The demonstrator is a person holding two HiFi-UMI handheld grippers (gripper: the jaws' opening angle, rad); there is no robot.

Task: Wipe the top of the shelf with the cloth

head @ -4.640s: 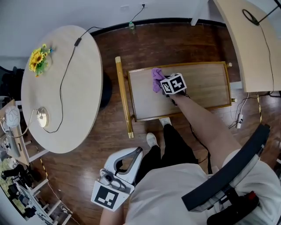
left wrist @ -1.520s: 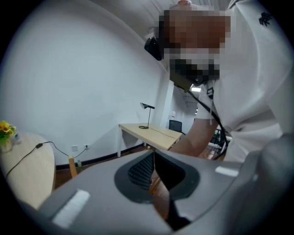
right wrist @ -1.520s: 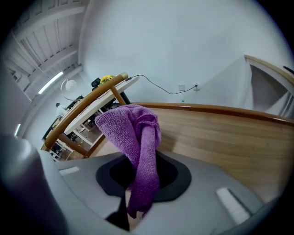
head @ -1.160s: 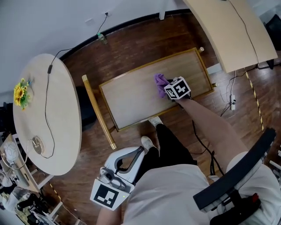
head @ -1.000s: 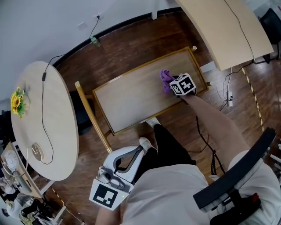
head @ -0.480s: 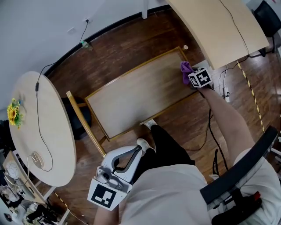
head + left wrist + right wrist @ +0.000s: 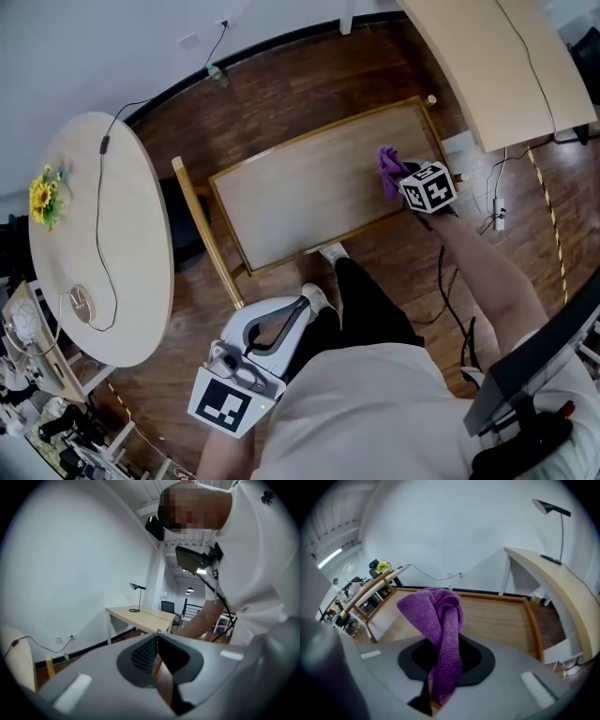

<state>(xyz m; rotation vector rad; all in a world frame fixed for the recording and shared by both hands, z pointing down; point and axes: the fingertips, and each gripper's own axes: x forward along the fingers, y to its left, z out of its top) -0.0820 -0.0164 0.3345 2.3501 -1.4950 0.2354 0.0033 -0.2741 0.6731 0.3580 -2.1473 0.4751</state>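
The shelf top (image 7: 300,192) is a pale wooden panel with a raised golden rim, and in the right gripper view the shelf top (image 7: 499,616) stretches ahead. A purple cloth (image 7: 388,170) rests on its right part, near the front rim. My right gripper (image 7: 405,183) is shut on the cloth, and its marker cube sits just right of it. In the right gripper view the cloth (image 7: 438,620) stands bunched up from between the jaws of the right gripper (image 7: 442,670). My left gripper (image 7: 281,323) hangs low by the person's body, away from the shelf. The left gripper (image 7: 157,641) is shut and holds nothing.
A round pale table (image 7: 122,281) with sunflowers (image 7: 49,195) and a cable stands to the left. A long desk (image 7: 492,66) is at the upper right. Cables (image 7: 497,217) lie on the floor right of the shelf. The person's shoes (image 7: 330,251) touch its front edge.
My right gripper has dragged the cloth along the shelf top from its left part to the right end, then back a little toward the left. The left gripper has stayed put.
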